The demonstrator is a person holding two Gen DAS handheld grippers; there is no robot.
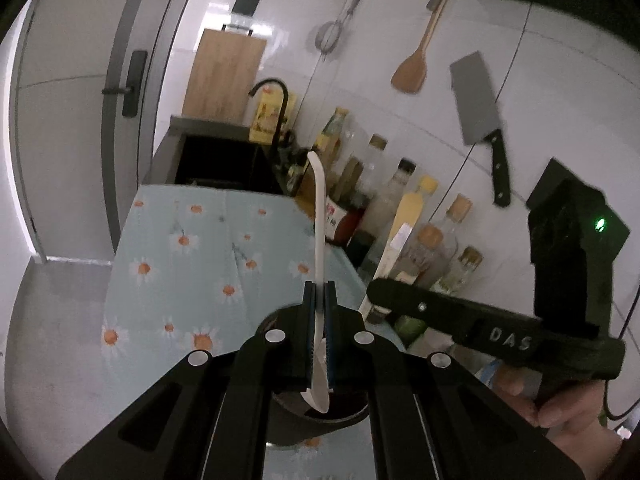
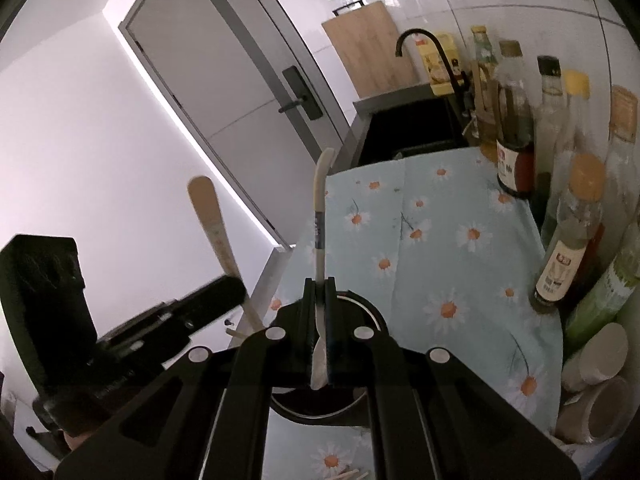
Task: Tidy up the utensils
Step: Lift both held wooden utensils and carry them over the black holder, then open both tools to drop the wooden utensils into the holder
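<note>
In the left wrist view my left gripper (image 1: 319, 286) is shut on a white spoon (image 1: 320, 216). Its handle rises ahead and its bowl end hangs over a dark round holder (image 1: 344, 420) on the daisy-print cloth (image 1: 180, 248). My right gripper (image 1: 374, 292) comes in from the right, held by a hand (image 1: 568, 412). In the right wrist view the right gripper (image 2: 319, 282) is shut on a cream spoon (image 2: 320, 200) with a dark mark on its handle, above the metal-rimmed holder (image 2: 372, 312). The left gripper (image 2: 236, 284) is at the left with a pale flat handle (image 2: 208, 216) sticking up from it.
Several bottles (image 2: 516, 120) line the tiled wall beside the cloth. A dark sink (image 1: 224, 164) with a black faucet (image 1: 276, 92) lies beyond. A cleaver (image 1: 480, 112) and wooden spatula (image 1: 412, 68) hang on the wall. Paper cups (image 2: 596, 360) lie at the right.
</note>
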